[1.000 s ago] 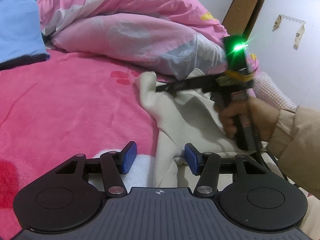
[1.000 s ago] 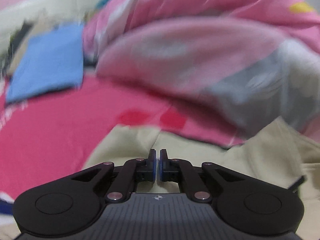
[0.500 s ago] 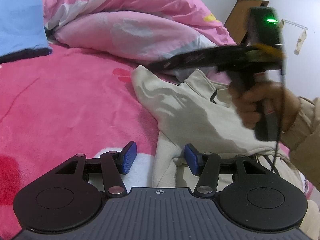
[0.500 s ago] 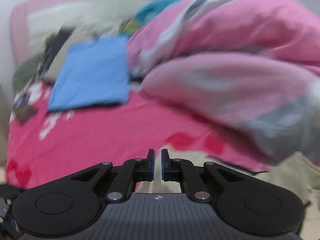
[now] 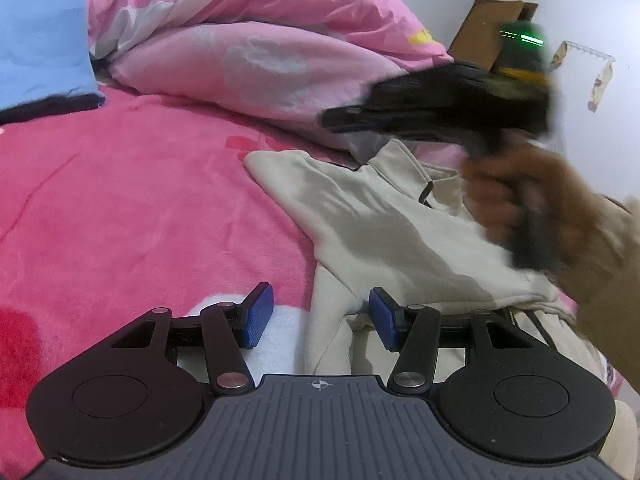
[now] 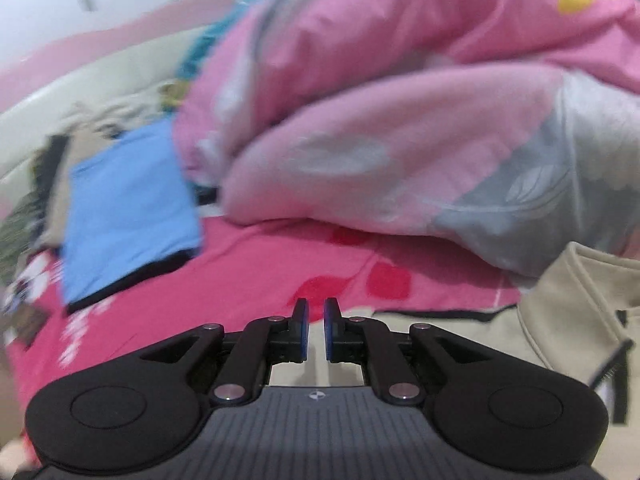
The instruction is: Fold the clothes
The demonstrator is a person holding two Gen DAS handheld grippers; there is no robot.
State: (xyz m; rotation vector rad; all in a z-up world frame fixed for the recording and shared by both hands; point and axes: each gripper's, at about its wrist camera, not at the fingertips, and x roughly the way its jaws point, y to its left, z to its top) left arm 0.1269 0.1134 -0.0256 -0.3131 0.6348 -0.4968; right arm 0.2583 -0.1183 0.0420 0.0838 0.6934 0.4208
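My cream jacket lies just below the pink quilt. My left gripper gapes empty over its edge; my right gripper is opening, empty. A shallow pinch could slip.

1. The left gripper points forward and somewhat down. Its jaws stand about half apart, the blue pads clear on their inner faces, pressing on nothing.
2. The right gripper also tilts down. Its jaws are opening from a narrow slit, and nothing sits between the 2 blue pads.
3. In the left wrist view the right gripper is a blurred dark shape raised at upper right, fingers aimed left, a green light on its top.
4. The right hand wraps its handle, blurred, with a tan sleeve running off to the right.
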